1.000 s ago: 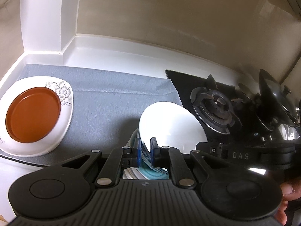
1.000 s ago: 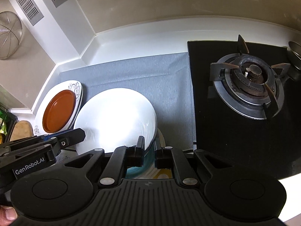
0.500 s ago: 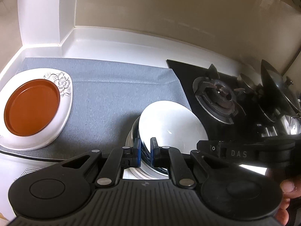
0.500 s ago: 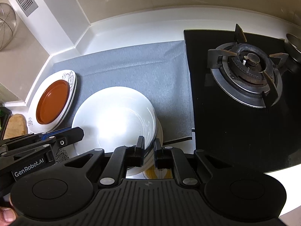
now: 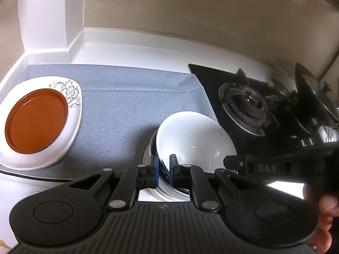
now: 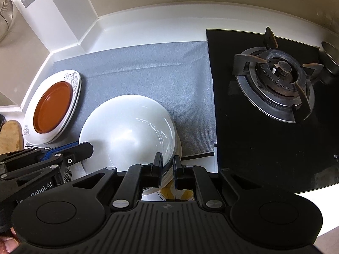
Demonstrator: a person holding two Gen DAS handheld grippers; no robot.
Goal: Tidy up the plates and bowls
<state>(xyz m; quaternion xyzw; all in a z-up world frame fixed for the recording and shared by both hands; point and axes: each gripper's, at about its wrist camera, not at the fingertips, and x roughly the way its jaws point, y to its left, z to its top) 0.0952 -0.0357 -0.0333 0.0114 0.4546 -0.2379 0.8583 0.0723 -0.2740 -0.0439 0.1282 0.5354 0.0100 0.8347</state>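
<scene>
White bowl (image 5: pixel 190 139): pinched at opposite rims by left gripper (image 5: pixel 164 167) and right gripper (image 6: pixel 167 165).
Advice: lower level onto stack, release together.

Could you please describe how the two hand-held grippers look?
Both are matte black with ribbed bodies, round side discs and silver rivets. The left hand-held gripper has blue finger pads and white "GenRobot.AI" lettering; the right hand-held gripper is marked "DAS".
</scene>
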